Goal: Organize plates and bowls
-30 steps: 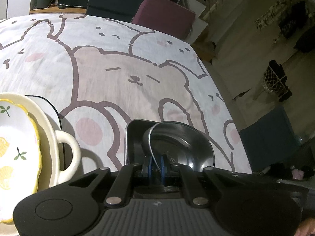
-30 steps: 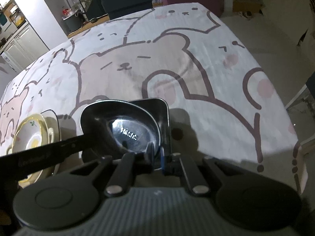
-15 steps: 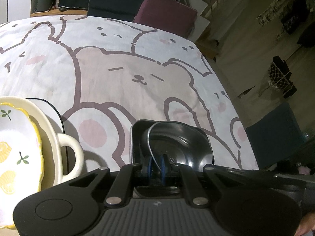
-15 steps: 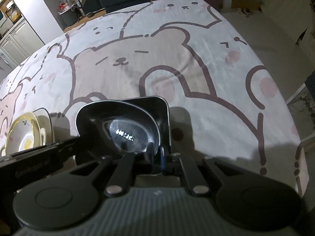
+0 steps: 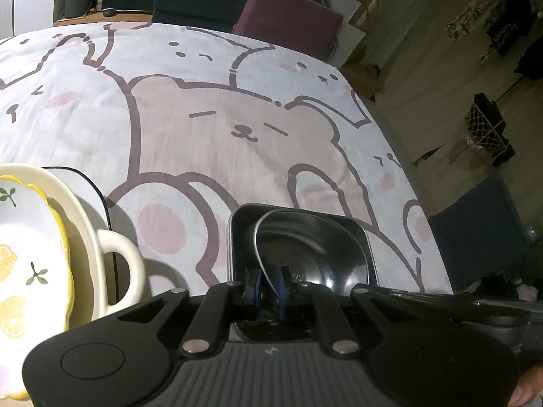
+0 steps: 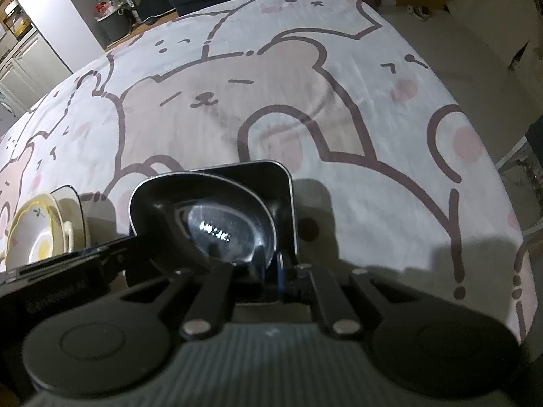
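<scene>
A round steel bowl [image 5: 315, 247] [image 6: 210, 224] sits tilted inside a dark square tray [image 5: 237, 237] [image 6: 286, 186] near the table's front edge. My left gripper [image 5: 269, 279] is shut on the bowl's near-left rim, whose bright edge runs between the blue pads. My right gripper [image 6: 270, 266] is shut on the bowl's right rim, close to the tray's wall. To the left stands a stack: a lemon-patterned plate [image 5: 27, 254] [image 6: 30, 237] in a cream handled dish [image 5: 88, 220], on a white plate with a black rim [image 5: 91, 183].
A bear-print tablecloth [image 5: 220, 129] covers the table. The table's right edge [image 5: 407, 183] drops to the floor, with a dark chair [image 5: 475, 237] beside it. A maroon chair [image 5: 288, 17] and a dark one stand beyond the far edge. A person's fingertip [image 5: 529, 386] shows at bottom right.
Both grippers keep their hold on the bowl. The right wrist view has shifted slightly, so the plate stack now sits lower and further left in it.
</scene>
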The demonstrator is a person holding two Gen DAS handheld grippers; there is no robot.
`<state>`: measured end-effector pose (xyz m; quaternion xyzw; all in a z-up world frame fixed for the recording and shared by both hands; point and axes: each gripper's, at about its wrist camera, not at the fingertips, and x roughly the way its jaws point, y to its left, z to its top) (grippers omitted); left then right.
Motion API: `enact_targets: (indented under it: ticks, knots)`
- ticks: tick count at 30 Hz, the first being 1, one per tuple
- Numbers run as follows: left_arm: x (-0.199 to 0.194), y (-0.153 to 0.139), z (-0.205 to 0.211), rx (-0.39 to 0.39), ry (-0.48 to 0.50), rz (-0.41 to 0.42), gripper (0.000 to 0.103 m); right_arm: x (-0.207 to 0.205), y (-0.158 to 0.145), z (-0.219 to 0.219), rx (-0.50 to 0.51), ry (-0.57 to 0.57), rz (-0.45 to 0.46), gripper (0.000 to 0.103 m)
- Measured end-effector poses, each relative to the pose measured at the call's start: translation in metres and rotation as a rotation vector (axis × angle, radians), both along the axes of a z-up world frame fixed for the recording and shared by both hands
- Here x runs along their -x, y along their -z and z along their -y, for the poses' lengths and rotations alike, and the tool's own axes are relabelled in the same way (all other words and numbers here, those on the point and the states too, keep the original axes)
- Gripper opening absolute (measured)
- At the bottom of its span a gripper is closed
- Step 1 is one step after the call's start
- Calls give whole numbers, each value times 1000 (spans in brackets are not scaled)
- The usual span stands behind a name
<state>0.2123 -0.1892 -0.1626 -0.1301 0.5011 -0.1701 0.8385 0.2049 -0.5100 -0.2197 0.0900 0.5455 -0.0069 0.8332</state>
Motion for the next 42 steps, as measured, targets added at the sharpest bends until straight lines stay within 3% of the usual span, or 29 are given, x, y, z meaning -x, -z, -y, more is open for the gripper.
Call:
enact_targets:
  ticks: [37,40,42]
  knots:
    - [-7,8,2,-19,9,0,13,0,0,-1,-28,11,0,11]
    - [-8,9,1,-14,11,-7,16,0,0,-1,-33,13,-1,12]
    - [-7,7,-1,-5,9,-5,25,1,0,-1,-37,13,-3,14]
